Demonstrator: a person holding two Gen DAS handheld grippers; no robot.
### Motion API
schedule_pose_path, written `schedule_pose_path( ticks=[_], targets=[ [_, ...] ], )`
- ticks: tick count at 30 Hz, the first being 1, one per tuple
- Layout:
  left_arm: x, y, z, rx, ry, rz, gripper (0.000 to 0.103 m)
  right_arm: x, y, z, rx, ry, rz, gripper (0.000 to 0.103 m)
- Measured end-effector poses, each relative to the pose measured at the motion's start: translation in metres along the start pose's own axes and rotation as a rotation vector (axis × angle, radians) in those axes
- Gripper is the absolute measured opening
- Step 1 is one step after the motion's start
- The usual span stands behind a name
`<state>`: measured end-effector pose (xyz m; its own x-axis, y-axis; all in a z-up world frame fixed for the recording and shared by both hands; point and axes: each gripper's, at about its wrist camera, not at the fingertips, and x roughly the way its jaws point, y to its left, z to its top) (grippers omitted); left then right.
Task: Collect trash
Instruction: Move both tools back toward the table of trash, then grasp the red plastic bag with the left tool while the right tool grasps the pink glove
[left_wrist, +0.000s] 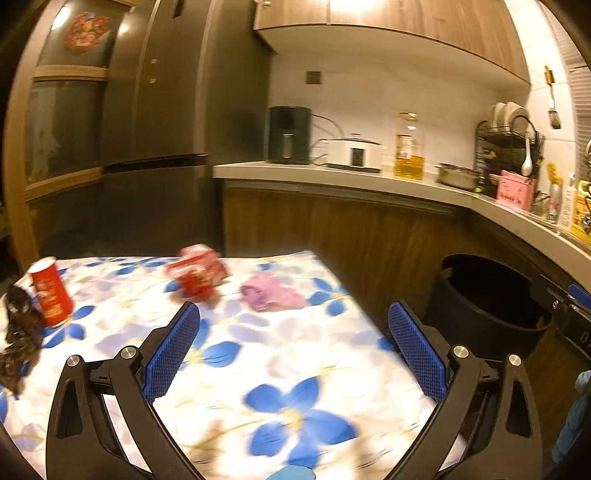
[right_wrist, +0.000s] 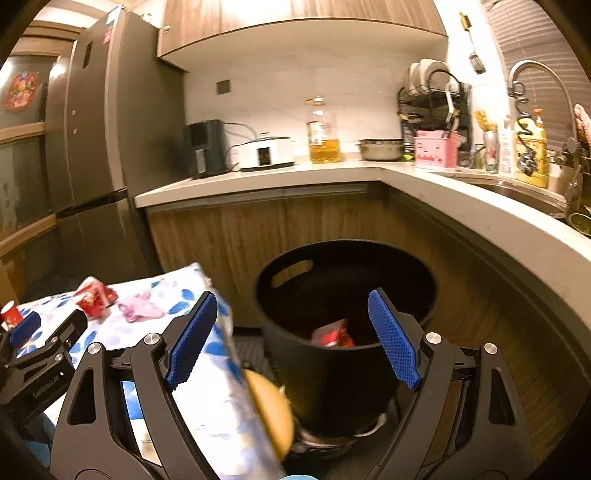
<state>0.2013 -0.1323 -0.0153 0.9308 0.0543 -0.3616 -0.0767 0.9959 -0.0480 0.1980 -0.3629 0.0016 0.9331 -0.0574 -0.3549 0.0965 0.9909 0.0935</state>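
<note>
Trash left on my flower-print cloth tabletop (left_wrist: 295, 369), left to right: dark crumpled wrapper (left_wrist: 18, 336), red paper cup (left_wrist: 51, 291), crushed red carton (left_wrist: 197, 271), pink wad (left_wrist: 271, 291). Left tool (left_wrist: 293, 343) released, empty. Right tool (right_wrist: 291, 332) released over round black bin (right_wrist: 347, 280), red packet (right_wrist: 332, 334) inside. Mostly undone.

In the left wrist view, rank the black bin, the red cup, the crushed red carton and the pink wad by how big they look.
Largest to smallest:
1. black bin
2. crushed red carton
3. pink wad and red cup, too alike to rank; the blur and differing distances from the camera make it unsure.
</note>
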Motion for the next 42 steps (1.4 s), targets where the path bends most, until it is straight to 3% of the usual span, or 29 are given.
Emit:
schedule_pose_path(
  ticks=[11, 20, 27, 32, 35, 42],
  targets=[
    [-0.009, 0.079, -0.004, -0.069, -0.009, 0.128, 0.097, 0.013, 0.097, -0.017, -0.08, 0.019, 0.131, 0.083],
    [0.008, 0.119, 0.008, -0.109, -0.029, 0.18, 0.097, 0.049, 0.144, -0.017, -0.092, 0.046, 0.182, 0.083],
    [0.055, 0.12, 0.025, -0.141, -0.001, 0.14, 0.097, 0.068, 0.159, -0.021, -0.084, 0.055, 0.195, 0.083],
    [0.1, 0.104, 0.031, -0.074, 0.011, 0.183, 0.097, 0.079, 0.154, -0.021, -0.073, 0.054, 0.183, 0.083],
    [0.135, 0.095, 0.034, -0.022, 0.064, 0.212, 0.097, 0.082, 0.15, -0.017, -0.061, 0.045, 0.182, 0.083],
    [0.166, 0.096, 0.044, -0.032, 0.103, 0.216, 0.097, 0.095, 0.151, -0.013, -0.074, 0.038, 0.185, 0.083]
  ],
)
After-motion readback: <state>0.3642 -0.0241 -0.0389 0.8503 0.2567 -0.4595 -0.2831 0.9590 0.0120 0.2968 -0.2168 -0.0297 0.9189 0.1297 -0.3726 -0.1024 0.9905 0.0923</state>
